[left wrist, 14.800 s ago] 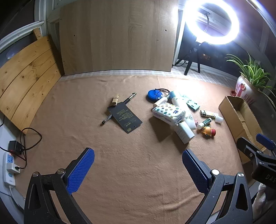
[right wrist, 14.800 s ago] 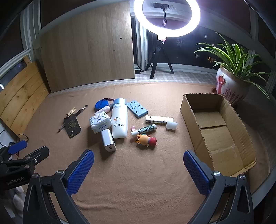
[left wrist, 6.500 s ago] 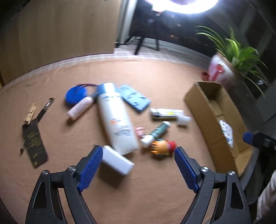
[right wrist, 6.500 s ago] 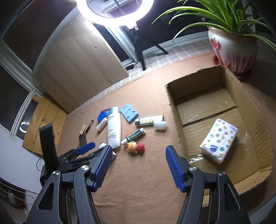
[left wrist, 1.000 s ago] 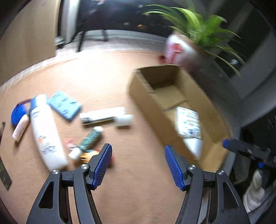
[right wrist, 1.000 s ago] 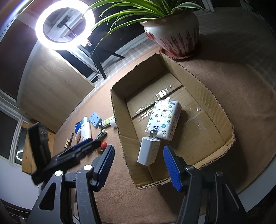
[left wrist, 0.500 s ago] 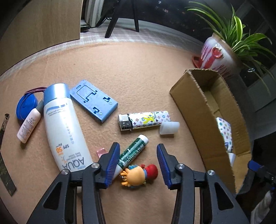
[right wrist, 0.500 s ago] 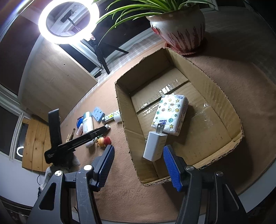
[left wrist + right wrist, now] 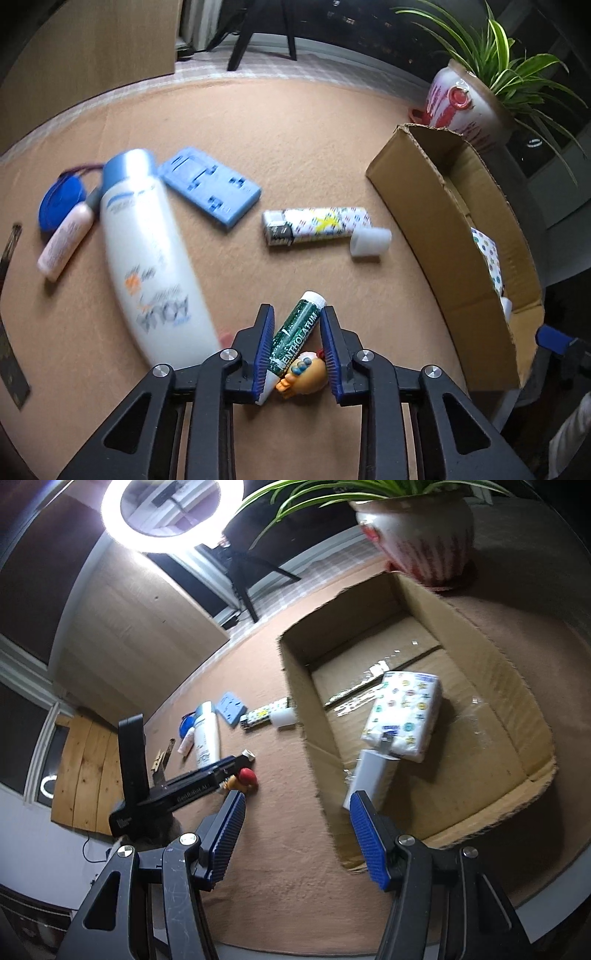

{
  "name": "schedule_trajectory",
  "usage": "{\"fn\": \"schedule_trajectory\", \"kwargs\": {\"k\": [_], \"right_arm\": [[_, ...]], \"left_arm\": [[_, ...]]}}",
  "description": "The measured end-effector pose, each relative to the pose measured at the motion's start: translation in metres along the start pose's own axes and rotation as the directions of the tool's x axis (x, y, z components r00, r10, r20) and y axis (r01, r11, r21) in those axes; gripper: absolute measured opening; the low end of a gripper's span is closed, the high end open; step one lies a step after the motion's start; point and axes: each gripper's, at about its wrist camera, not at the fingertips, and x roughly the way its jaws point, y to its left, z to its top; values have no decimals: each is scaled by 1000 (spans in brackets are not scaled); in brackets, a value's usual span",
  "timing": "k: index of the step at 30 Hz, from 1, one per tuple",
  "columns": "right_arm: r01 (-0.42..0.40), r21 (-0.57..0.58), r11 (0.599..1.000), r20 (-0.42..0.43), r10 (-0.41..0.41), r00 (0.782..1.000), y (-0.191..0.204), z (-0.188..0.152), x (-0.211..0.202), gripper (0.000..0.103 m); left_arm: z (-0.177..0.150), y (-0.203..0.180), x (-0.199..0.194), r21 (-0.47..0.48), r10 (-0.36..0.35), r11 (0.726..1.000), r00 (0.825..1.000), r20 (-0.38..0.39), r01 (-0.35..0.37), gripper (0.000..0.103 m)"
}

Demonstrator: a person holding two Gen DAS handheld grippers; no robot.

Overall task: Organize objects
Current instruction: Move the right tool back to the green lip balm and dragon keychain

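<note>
A green lip-balm tube (image 9: 300, 330) lies slanted on the brown mat, between the blue pads of my left gripper (image 9: 296, 310). Its jaws are closing and stand narrow, with a slight gap still showing beside the tube. A small orange toy figure (image 9: 303, 373) with a red cap lies under the same jaws. My right gripper (image 9: 297, 795) hangs open and empty over the near corner of the cardboard box (image 9: 306, 701). Inside the box lie a patterned tissue pack (image 9: 404, 712) and a white charger (image 9: 373, 775).
On the mat to the left lie a white sunscreen bottle (image 9: 147, 251), a blue phone stand (image 9: 210, 188), a patterned lighter (image 9: 317, 225), a white cap (image 9: 369, 242) and a small pink bottle (image 9: 64, 240). A potted plant (image 9: 465, 107) stands behind the box.
My left gripper has swung away from the box, dropped onto the green tube and narrowed its jaws around it. The right gripper has drifted a little beside the box, jaws unchanged.
</note>
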Motion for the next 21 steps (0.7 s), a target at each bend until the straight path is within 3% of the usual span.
{"fn": "schedule_trajectory", "kwargs": {"k": [5,10,12,21], "right_arm": [[-23,-51,998,-30,22,999,21,-2,13,55],[-35,-96,995,-66,29,997,44,-7,32,55],[-40,-114,993,-80,31,996,52,-8,39,55],[-47,-228,973,-176,6,984,87,-11,91,55]], "left_arm": [[-22,9,-22,-38,-7,999,999,35,8,27],[-40,17,-38,-44,54,998,996,66,-51,26],[-46,25,-41,-57,83,995,995,58,-80,23],[-76,53,-57,-104,83,992,996,39,-79,22]]}}
